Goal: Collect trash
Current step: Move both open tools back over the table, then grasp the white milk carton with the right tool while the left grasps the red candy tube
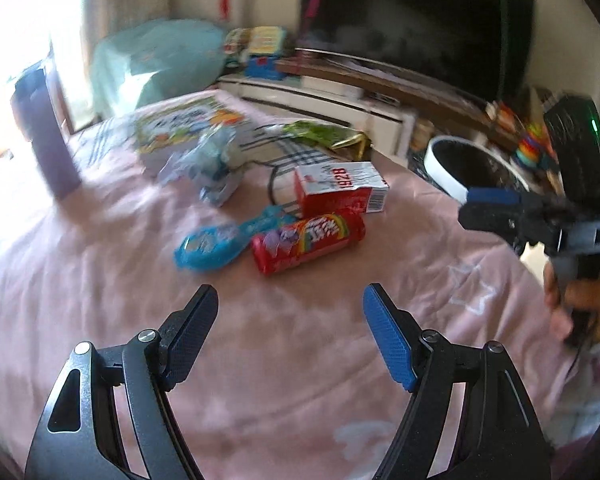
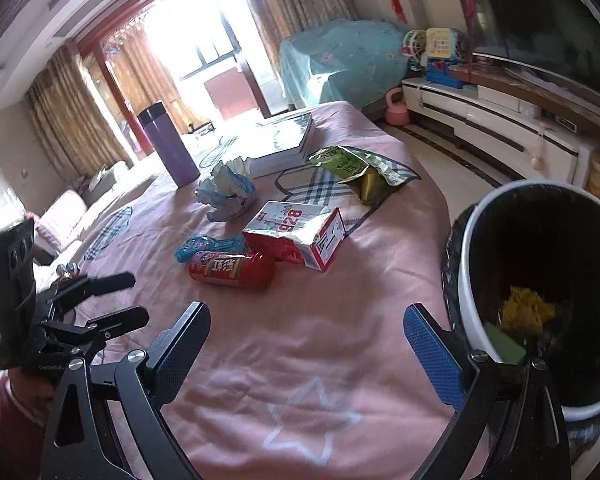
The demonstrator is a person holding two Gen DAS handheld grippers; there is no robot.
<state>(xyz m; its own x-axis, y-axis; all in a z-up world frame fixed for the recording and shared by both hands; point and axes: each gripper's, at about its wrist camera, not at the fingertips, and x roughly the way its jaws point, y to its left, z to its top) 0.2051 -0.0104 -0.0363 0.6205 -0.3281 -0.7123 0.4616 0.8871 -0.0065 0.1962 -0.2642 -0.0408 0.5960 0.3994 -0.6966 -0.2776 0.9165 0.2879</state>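
Note:
Trash lies on a pink tablecloth [image 1: 300,340]: a red candy tube [image 1: 309,239], a blue wrapper [image 1: 220,240], a red-and-white carton [image 1: 340,190], a crumpled blue-white wrapper [image 1: 204,168] and a green snack bag [image 1: 324,136]. They also show in the right wrist view: tube [image 2: 232,270], blue wrapper [image 2: 208,246], carton [image 2: 300,234], crumpled wrapper [image 2: 228,190], green bag [image 2: 360,170]. My left gripper [image 1: 290,300] is open and empty, short of the tube. My right gripper [image 2: 306,322] is open and empty beside the trash bin [image 2: 472,320], which holds yellow and green scraps. The bin also shows in the left wrist view [image 1: 444,168].
A purple flask [image 2: 168,148] and a stack of books [image 2: 284,140] stand at the table's far side. A TV cabinet [image 2: 500,124] and a covered piece of furniture [image 2: 340,64] stand beyond. The right gripper appears at right in the left view [image 1: 492,210]; the left gripper at left in the right view [image 2: 134,298].

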